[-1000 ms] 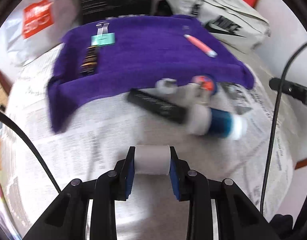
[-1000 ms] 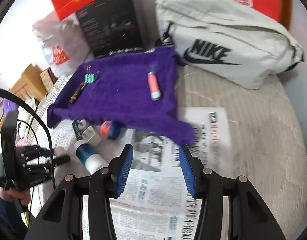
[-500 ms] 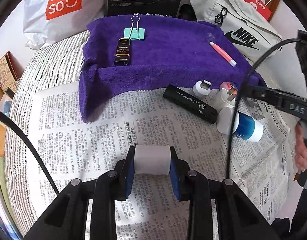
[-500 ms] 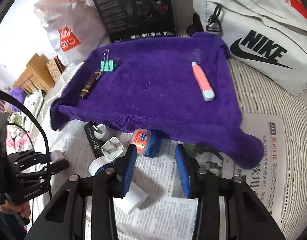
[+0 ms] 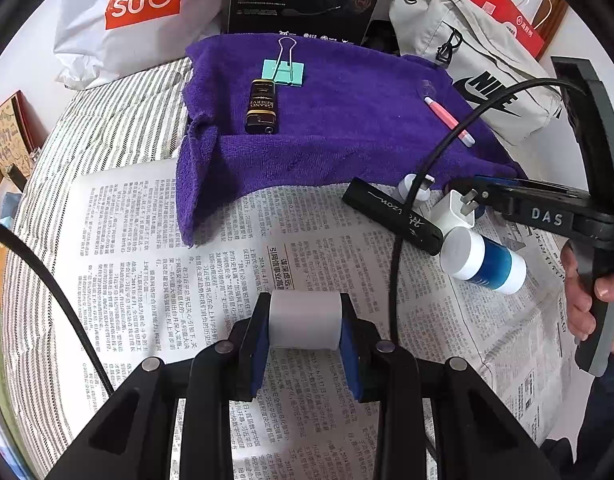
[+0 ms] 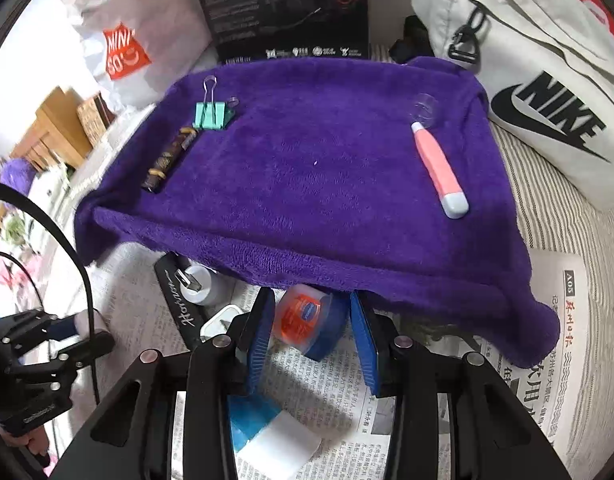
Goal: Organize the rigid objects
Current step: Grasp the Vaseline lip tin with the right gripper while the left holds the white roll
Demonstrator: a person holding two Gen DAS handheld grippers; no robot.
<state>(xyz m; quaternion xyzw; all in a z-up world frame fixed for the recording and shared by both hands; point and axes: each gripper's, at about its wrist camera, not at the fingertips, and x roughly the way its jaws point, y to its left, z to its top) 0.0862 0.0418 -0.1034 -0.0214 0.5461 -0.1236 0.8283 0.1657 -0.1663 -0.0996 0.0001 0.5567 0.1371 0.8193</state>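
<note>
- White and cylindrical, a small plastic container (image 5: 305,320) sits clamped between the blue pads of the left gripper (image 5: 305,326), held above the printed newspaper (image 5: 155,240) spread on the striped bed cover (image 5: 119,120).
- The right gripper (image 6: 312,338) has its fingers at a narrow gap that has just been closing; a small round jar with an orange label and blue lid (image 6: 307,322) lies between them on the paper, and I cannot tell whether the pads touch it.
- Just beyond lie a white plug adapter (image 5: 455,210), a black oblong case with script lettering (image 5: 391,216) and a blue-banded white tub (image 5: 483,260) on its side.
- Farther off, the purple towel (image 6: 307,160) carries a dark lighter (image 5: 261,106), a teal binder clip (image 5: 283,70) and a pink pen-shaped tube (image 6: 439,170).
- Behind stand a black box (image 6: 283,4), a white shopping bag (image 5: 135,12) and a pale sling bag (image 6: 539,60).
</note>
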